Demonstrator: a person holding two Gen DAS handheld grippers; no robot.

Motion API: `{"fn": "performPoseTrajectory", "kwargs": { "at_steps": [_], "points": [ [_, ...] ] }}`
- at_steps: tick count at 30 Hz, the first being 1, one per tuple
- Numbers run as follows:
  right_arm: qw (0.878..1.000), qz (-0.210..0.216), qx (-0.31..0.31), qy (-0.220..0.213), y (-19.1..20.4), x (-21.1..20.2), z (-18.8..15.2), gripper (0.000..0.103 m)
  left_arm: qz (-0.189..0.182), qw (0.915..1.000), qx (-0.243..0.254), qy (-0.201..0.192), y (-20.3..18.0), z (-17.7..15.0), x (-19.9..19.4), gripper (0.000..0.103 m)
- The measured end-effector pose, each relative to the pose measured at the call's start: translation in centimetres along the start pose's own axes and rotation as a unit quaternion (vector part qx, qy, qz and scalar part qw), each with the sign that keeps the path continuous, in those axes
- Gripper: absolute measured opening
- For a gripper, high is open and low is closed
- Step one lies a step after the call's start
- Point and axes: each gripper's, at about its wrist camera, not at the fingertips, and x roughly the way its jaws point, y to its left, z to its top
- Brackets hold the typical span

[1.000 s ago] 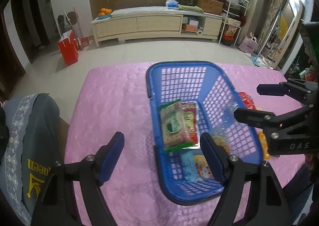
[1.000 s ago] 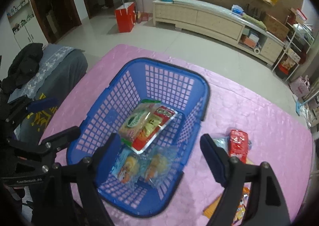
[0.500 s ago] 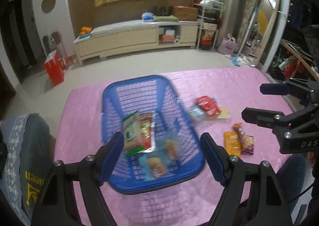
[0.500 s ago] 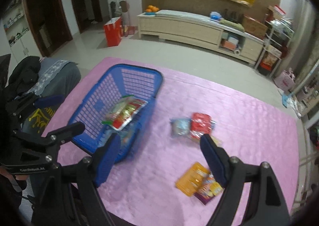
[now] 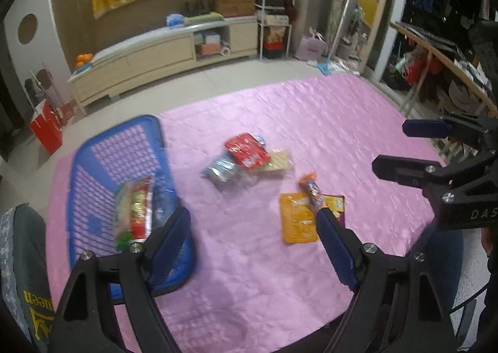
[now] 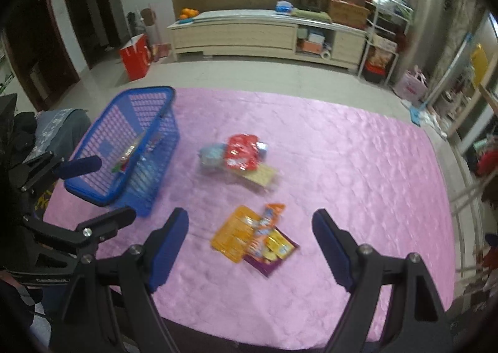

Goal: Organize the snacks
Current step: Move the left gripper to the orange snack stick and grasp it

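A blue basket (image 5: 93,172) (image 6: 149,122) sits at the left of the pink table and holds a green-and-red snack pack (image 5: 133,209). Loose snacks lie to its right: a red pack (image 5: 247,150) (image 6: 241,150), a clear bluish pack (image 5: 221,170) (image 6: 211,155), a wafer pack (image 5: 280,161) (image 6: 260,175), an orange pouch (image 5: 297,222) (image 6: 236,233), an orange bar (image 5: 312,192) (image 6: 266,223) and a purple pack (image 6: 274,255). My left gripper (image 5: 253,239) is open and empty, above the table right of the basket. My right gripper (image 6: 250,242) is open and empty, above the orange pouch.
The pink quilted cloth (image 5: 311,122) covers the table. A chair with a grey garment (image 5: 21,259) stands at the left edge. Beyond the table are tiled floor, a red bag (image 6: 135,57) and a long low cabinet (image 6: 249,35).
Both grippers have swung right, away from over the basket toward the loose snacks. The basket now sits at the left of both views. Both stay open and empty.
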Motion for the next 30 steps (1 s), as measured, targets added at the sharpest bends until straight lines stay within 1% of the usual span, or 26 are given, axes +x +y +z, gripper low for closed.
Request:
{"fn": "performPoseTrajectory", "kwargs": {
  "at_steps": [4, 8, 10, 12, 16, 21, 25, 28, 30],
  "points": [
    [1.000, -0.003, 0.025, 0.015, -2.2, 1.3, -2.0, 0.085, -0.006, 0.9998, 0.013, 0.015, -2.5, 0.2, 2.0, 0.081],
    [0.999, -0.015, 0.025, 0.036, -3.7, 2.7, -4.0, 0.085, -0.021, 0.9994, 0.012, 0.027, -4.0, 0.0, 4.0, 0.081],
    [0.999, -0.017, 0.021, 0.047, -4.3, 3.5, -4.9, 0.085, -0.030, 0.9987, 0.011, 0.040, -4.8, -0.2, 5.5, 0.081],
    [0.998, -0.013, 0.025, 0.057, -5.0, 4.4, -5.7, 0.085, -0.028, 0.9980, 0.015, 0.055, -5.7, -0.3, 6.8, 0.081],
    [0.996, -0.012, 0.056, 0.074, -7.0, 6.2, -7.0, 0.085, -0.029, 0.9955, 0.029, 0.085, -7.1, -0.8, 9.9, 0.081],
    [0.993, -0.025, 0.074, 0.092, -8.6, 7.9, -8.2, 0.085, -0.024, 0.9924, 0.044, 0.112, -8.2, -1.0, 13.1, 0.081],
    [0.990, -0.018, 0.088, 0.110, -9.7, 9.5, -8.7, 0.085, -0.023, 0.9905, 0.031, 0.132, -7.9, -0.5, 15.6, 0.081],
    [0.989, -0.008, 0.098, 0.109, -10.5, 10.3, -8.8, 0.085, -0.027, 0.9886, 0.025, 0.146, -7.8, -0.1, 17.3, 0.081],
    [0.989, -0.008, 0.099, 0.112, -10.9, 11.0, -8.7, 0.085, -0.026, 0.9881, 0.026, 0.150, -8.0, 0.2, 18.4, 0.081]
  ]
}}
